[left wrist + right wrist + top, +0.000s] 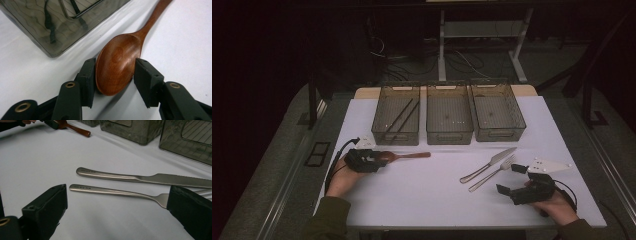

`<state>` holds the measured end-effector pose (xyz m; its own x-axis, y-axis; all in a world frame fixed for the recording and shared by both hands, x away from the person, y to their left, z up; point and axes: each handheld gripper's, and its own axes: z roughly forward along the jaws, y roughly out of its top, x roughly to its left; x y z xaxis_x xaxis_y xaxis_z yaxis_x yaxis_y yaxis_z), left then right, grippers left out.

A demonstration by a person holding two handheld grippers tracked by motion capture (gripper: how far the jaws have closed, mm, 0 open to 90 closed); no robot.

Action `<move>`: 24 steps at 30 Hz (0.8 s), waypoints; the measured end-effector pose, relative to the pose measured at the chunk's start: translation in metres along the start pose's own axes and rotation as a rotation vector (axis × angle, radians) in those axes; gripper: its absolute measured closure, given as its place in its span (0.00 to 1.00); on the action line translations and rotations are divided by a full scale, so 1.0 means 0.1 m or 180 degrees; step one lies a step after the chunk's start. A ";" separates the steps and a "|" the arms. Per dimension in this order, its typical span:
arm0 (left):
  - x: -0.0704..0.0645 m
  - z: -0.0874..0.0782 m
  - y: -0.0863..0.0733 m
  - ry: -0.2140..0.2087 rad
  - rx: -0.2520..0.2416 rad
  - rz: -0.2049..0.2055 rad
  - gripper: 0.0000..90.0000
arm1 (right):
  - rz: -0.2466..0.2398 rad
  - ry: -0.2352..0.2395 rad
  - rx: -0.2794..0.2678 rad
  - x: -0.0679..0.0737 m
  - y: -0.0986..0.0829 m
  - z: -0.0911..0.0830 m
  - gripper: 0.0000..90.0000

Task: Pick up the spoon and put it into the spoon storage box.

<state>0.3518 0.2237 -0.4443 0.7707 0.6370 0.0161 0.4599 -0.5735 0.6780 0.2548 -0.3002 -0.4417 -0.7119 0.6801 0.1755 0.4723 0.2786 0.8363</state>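
Your left gripper (374, 159) sits near the white table's (422, 190) left edge, jaws closed around the bowl of a brown wooden spoon (407, 155) whose handle lies toward the table's middle. Your right gripper (512, 181) rests near the right front corner, jaws spread wide and holding nothing, beside a steel knife (488, 165) and a steel fork (493, 174) lying side by side. Three smoky translucent plastic bins (448, 119) line the far edge.

From the left gripper view, you see both black pads (88, 80) pressed against the spoon's bowl (117, 65), with a bin's corner (50, 37) just beyond.

From the right gripper view, the fork (112, 192) and knife (140, 177) lie between and beyond your parted jaws, untouched.
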 end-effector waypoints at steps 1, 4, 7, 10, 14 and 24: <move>0.00 0.00 0.00 -0.0005 0.0002 0.0011 0.60 | -0.0001 0.0002 0.0001 0.00 0.00 0.00 0.03; 0.01 -0.01 -0.01 -0.0020 -0.0017 0.0009 0.62 | -0.0005 0.0001 0.0001 0.00 0.00 0.00 0.03; 0.01 -0.03 -0.02 -0.0043 -0.0051 0.0016 0.66 | -0.0008 0.0000 0.0003 0.00 0.00 0.00 0.03; 0.01 -0.05 -0.02 -0.0032 -0.0063 0.0047 0.73 | -0.0003 -0.0003 -0.0001 0.00 0.00 0.00 0.03; 0.00 -0.06 -0.01 -0.0031 -0.0071 0.0079 0.76 | -0.0008 0.0000 0.0003 0.00 0.00 0.00 0.03; -0.04 -0.07 0.00 -0.0052 -0.0069 0.0236 0.88 | 0.0003 0.0000 -0.0001 0.00 0.00 0.00 0.03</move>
<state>0.3453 0.2251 -0.4390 0.8094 0.5846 0.0549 0.3918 -0.6073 0.6912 0.2545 -0.3005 -0.4414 -0.7114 0.6803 0.1762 0.4728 0.2778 0.8363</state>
